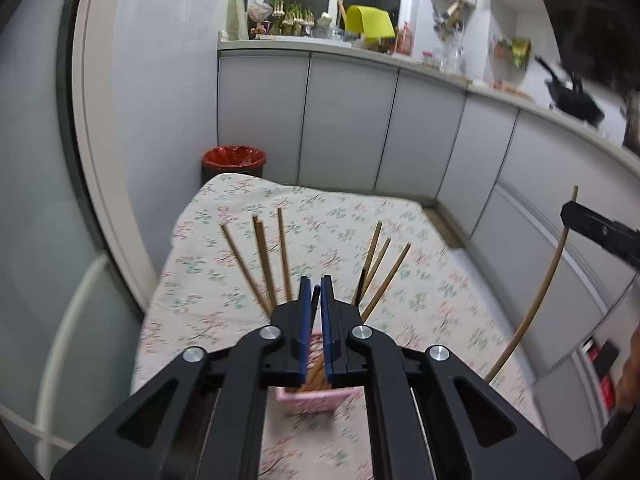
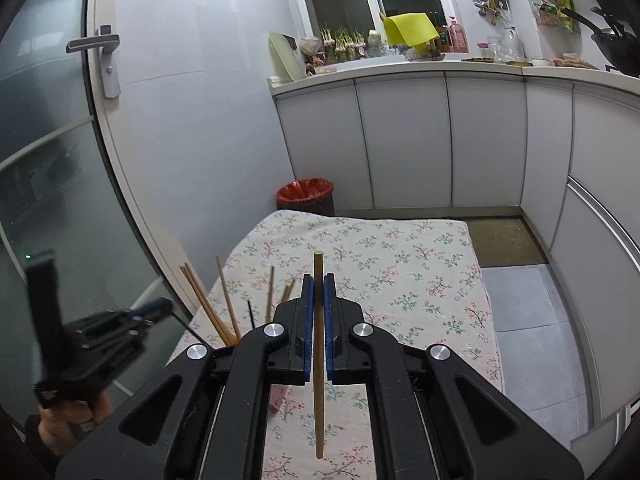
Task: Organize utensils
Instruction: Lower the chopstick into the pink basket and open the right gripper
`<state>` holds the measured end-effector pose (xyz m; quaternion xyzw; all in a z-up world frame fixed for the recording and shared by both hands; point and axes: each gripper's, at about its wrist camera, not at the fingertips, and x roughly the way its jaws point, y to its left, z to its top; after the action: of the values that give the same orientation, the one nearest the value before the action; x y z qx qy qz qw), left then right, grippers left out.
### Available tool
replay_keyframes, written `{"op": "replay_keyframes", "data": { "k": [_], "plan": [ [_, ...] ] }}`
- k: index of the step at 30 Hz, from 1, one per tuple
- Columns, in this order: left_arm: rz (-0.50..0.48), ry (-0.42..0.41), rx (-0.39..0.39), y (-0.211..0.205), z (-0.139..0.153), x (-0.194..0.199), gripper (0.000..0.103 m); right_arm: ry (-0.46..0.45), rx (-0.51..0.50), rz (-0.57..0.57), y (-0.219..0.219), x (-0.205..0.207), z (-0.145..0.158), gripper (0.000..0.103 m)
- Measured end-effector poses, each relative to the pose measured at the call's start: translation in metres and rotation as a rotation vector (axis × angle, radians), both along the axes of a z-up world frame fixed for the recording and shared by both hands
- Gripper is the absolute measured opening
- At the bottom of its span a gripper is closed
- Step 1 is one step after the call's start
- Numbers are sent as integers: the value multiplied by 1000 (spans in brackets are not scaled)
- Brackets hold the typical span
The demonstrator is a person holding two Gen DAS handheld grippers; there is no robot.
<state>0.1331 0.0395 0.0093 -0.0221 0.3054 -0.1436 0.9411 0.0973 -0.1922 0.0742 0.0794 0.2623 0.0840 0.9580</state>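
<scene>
A pink holder (image 1: 310, 398) stands on the floral-cloth table (image 1: 400, 224), with several wooden chopsticks (image 1: 264, 264) fanning up out of it. My left gripper (image 1: 315, 284) hovers just above the holder; its blue pads are almost closed on a thin dark stick (image 1: 316, 295). My right gripper (image 2: 319, 280) is shut on one wooden chopstick (image 2: 318, 356), held upright above the table. That chopstick (image 1: 536, 300) and the right gripper's finger (image 1: 600, 232) show at the right of the left wrist view. The holder's chopsticks (image 2: 224, 308) and the left gripper (image 2: 152, 312) show at the left of the right wrist view.
A red-lined bin (image 1: 234, 160) stands past the table's far end. White cabinets (image 2: 400, 140) with a cluttered counter run along the back and right. A glass door (image 2: 48, 160) is at the left. Tiled floor (image 2: 528, 300) lies right of the table.
</scene>
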Motion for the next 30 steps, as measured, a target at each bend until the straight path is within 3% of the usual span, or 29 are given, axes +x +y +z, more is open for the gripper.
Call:
{"op": "replay_keyframes", "data": {
  "k": [2, 4, 11, 18, 27, 29, 30],
  "plan": [
    [6, -9, -10, 0, 0, -1, 33, -22, 13, 11, 7, 0, 4, 4],
    [26, -50, -10, 3, 5, -8, 47, -41, 24, 20, 13, -1, 7, 4],
    [81, -5, -6, 27, -3, -18, 63, -148, 69, 45, 38, 2, 21, 4],
    [129, 45, 18, 55, -21, -27, 72, -214, 77, 58, 62, 16, 7, 4],
    [150, 75, 59, 63, -32, -27, 79, -180, 40, 54, 78, 39, -32, 4],
    [165, 75, 70, 64, -31, -27, 85, -147, 53, 61, 77, 42, -38, 8],
    [173, 74, 73, 64, -29, -27, 87, -135, 59, 63, 77, 43, -38, 22]
  ]
}}
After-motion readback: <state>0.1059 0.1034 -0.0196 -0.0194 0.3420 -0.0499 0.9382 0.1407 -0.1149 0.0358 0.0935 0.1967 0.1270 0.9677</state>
